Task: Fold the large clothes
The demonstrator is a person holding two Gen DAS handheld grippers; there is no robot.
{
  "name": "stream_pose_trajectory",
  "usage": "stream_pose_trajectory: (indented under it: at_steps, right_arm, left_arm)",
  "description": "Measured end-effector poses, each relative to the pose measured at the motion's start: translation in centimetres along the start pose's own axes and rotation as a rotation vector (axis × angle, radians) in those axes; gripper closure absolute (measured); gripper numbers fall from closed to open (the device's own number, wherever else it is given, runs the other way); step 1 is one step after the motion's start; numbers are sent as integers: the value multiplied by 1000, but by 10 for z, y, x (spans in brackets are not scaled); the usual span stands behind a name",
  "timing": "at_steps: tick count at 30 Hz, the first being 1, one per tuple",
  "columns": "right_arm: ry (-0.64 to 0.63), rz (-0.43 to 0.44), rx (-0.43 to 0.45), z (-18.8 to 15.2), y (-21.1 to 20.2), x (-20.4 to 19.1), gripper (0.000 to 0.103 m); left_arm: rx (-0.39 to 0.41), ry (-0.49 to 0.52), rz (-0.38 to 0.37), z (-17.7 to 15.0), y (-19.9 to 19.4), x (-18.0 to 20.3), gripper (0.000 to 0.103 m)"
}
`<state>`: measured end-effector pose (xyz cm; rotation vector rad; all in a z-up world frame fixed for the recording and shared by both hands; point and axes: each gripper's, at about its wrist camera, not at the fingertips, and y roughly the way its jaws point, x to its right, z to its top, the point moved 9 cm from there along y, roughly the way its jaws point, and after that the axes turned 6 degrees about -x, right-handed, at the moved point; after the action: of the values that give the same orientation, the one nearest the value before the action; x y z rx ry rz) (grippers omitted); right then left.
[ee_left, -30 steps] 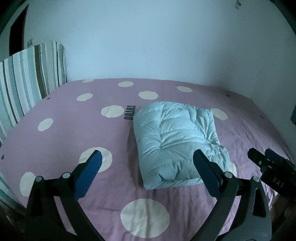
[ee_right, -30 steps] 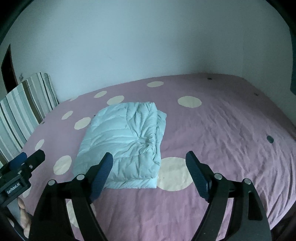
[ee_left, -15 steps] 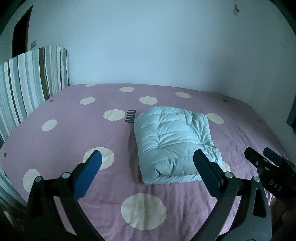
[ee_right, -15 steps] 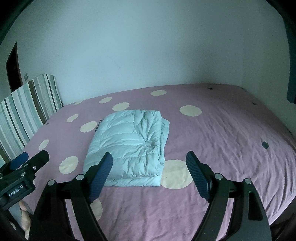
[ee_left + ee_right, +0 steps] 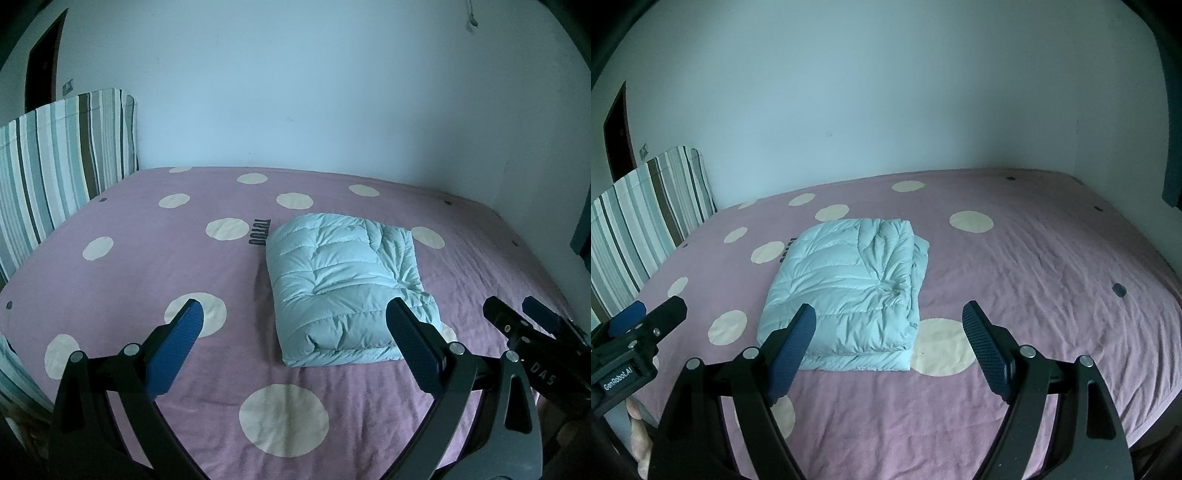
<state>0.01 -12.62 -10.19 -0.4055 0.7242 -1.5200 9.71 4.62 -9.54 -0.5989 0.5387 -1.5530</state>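
Note:
A pale blue quilted down jacket (image 5: 343,288) (image 5: 849,291) lies folded into a thick rectangle on the purple polka-dot bedsheet (image 5: 147,258) (image 5: 1034,266). My left gripper (image 5: 295,332) hangs open above the bed's near edge, short of the jacket, with nothing between its blue pads. My right gripper (image 5: 890,332) is also open and empty, held back from the jacket's near end. Each gripper shows at the edge of the other's view: the right gripper (image 5: 524,328) at far right, the left gripper (image 5: 646,321) at far left.
A striped headboard cushion (image 5: 55,162) (image 5: 646,221) stands along the bed's left side. A plain white wall (image 5: 295,92) closes off the far side. Dark printed letters (image 5: 257,232) sit on the sheet just left of the jacket.
Both grippers have drawn back and up from the bed, so the jacket looks smaller and farther away. The jacket itself has not moved. Both stay open.

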Motion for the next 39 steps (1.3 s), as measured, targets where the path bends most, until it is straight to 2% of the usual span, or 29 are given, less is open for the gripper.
stream_pose_trajectory:
  at_steps: [30, 36, 39]
  right_arm:
    - [-23, -2, 3, -1, -2, -1, 19]
    - [-24, -3, 4, -1, -2, -1, 19]
    - [-27, -3, 2, -1, -2, -3, 19]
  left_arm:
    - [0, -1, -3, -1, -1, -9, 4]
    - [-2, 12, 2, 0, -1, -8, 4]
    - [-7, 13, 29, 0, -1, -8, 4]
